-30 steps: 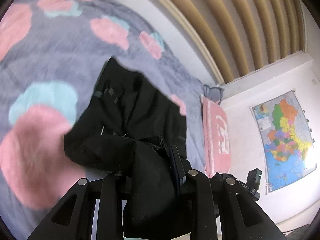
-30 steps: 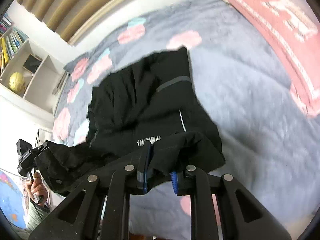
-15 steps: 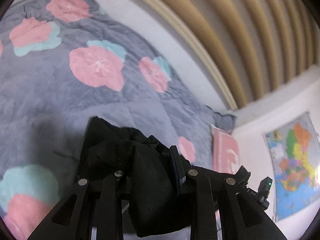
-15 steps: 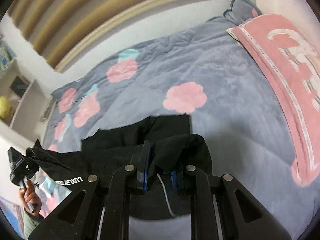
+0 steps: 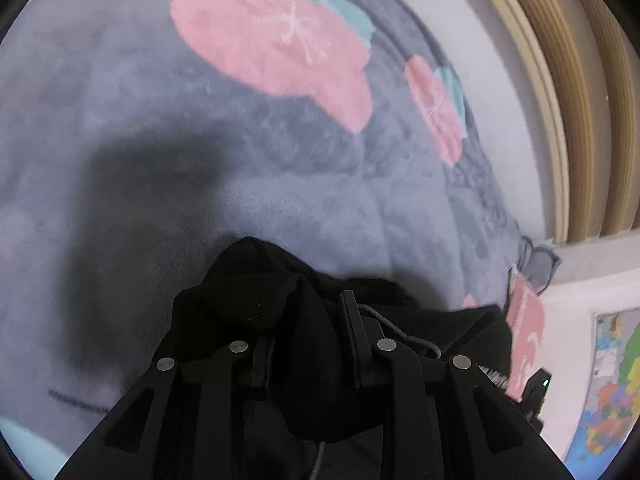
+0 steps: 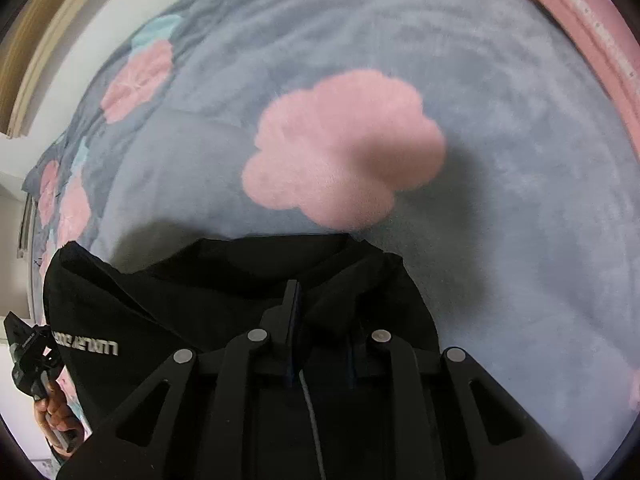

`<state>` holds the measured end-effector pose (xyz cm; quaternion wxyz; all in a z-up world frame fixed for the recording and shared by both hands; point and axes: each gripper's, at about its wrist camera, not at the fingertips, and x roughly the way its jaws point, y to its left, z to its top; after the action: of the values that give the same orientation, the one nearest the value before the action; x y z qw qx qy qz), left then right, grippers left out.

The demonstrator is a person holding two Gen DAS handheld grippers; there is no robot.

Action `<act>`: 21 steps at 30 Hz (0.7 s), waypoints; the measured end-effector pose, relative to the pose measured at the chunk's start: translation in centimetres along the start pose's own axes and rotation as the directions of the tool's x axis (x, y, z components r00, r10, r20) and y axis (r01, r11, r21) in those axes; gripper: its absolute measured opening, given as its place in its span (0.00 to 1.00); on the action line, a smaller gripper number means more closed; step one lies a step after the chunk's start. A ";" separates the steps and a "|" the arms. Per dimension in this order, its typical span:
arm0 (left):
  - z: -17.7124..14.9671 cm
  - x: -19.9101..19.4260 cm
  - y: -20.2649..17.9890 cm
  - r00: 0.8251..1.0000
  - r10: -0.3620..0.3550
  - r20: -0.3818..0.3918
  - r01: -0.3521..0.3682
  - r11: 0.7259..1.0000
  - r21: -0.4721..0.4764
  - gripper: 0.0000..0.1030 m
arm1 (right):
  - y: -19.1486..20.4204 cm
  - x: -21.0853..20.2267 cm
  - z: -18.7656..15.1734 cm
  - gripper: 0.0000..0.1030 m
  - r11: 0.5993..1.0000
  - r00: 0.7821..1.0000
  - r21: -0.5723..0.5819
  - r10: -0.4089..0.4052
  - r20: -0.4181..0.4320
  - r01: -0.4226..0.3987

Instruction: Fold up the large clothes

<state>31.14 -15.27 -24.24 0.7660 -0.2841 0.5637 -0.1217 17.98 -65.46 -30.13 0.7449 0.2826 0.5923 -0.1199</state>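
A large black garment (image 5: 280,292) with white lettering (image 6: 86,346) and a grey drawstring hangs between my two grippers, just over a grey fleece blanket (image 5: 160,160) with pink flowers. My left gripper (image 5: 308,320) is shut on a bunched fold of the black cloth, which drapes over its fingers. My right gripper (image 6: 320,312) is shut on another edge of the same garment (image 6: 224,280). In the right wrist view, a hand holds the other gripper (image 6: 30,354) at the far left. Most of the garment is hidden below the fingers.
The blanket (image 6: 500,220) covers a bed. A pink pillow (image 6: 580,20) lies at the bed's right end. A ribbed wooden headboard (image 5: 580,100) runs along the wall, and a coloured map (image 5: 612,380) hangs on the white wall at the right.
Both grippers have swept across the bed and come down close to the blanket, carrying the black garment. The spread-out part of the garment has dropped out of view beneath them.
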 end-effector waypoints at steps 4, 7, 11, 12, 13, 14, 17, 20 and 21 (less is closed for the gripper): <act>0.4 -0.2 -0.5 0.998 -0.004 -0.060 0.008 0.998 0.062 0.27 | -0.4 0.3 0.2 0.22 1.000 1.000 0.014 0.020 -0.022 -0.020; 0.9 -2.8 -0.7 0.988 -0.088 -0.128 0.103 0.988 0.112 0.33 | -0.8 -1.5 0.2 0.24 0.997 0.997 0.017 0.073 -0.026 -0.072; 1.0 -8.5 -0.2 0.932 -0.290 -0.216 0.317 0.943 0.103 0.45 | -2.6 -6.3 -0.6 0.32 0.975 0.976 0.041 0.216 0.020 -0.217; 0.7 -10.4 0.0 0.905 -0.346 -0.246 0.381 0.918 0.108 0.48 | -3.1 -7.4 -0.8 0.38 0.964 0.965 0.051 0.260 0.028 -0.261; 0.6 -11.5 0.0 0.898 -0.363 -0.249 0.401 0.908 0.122 0.49 | -3.3 -8.3 -1.0 0.43 0.954 0.956 0.058 0.291 0.033 -0.293; 0.4 -13.0 0.1 0.898 -0.370 -0.238 0.409 0.900 0.147 0.50 | -3.7 -9.3 -1.3 0.56 0.944 0.946 0.059 0.321 0.041 -0.323; 0.4 -17.1 1.0 0.919 -0.368 -0.140 0.389 0.904 0.178 0.58 | -4.1 -12.8 -2.6 0.71 0.950 0.945 0.001 0.309 0.109 -0.311; 0.4 -17.8 0.6 0.969 -0.243 -0.052 0.249 0.944 0.216 0.67 | -3.3 -13.4 -3.1 0.71 0.979 0.971 -0.052 0.204 0.123 -0.199; 0.4 -17.0 0.2 0.980 -0.192 -0.047 0.198 0.952 0.234 0.67 | -3.1 -12.7 -3.1 0.71 0.985 0.980 -0.071 0.164 0.110 -0.157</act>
<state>25.78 -6.38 -10.73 0.7721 -0.2433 0.5231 -0.2666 10.45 -68.21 -19.31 0.7937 0.2989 0.5268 -0.0571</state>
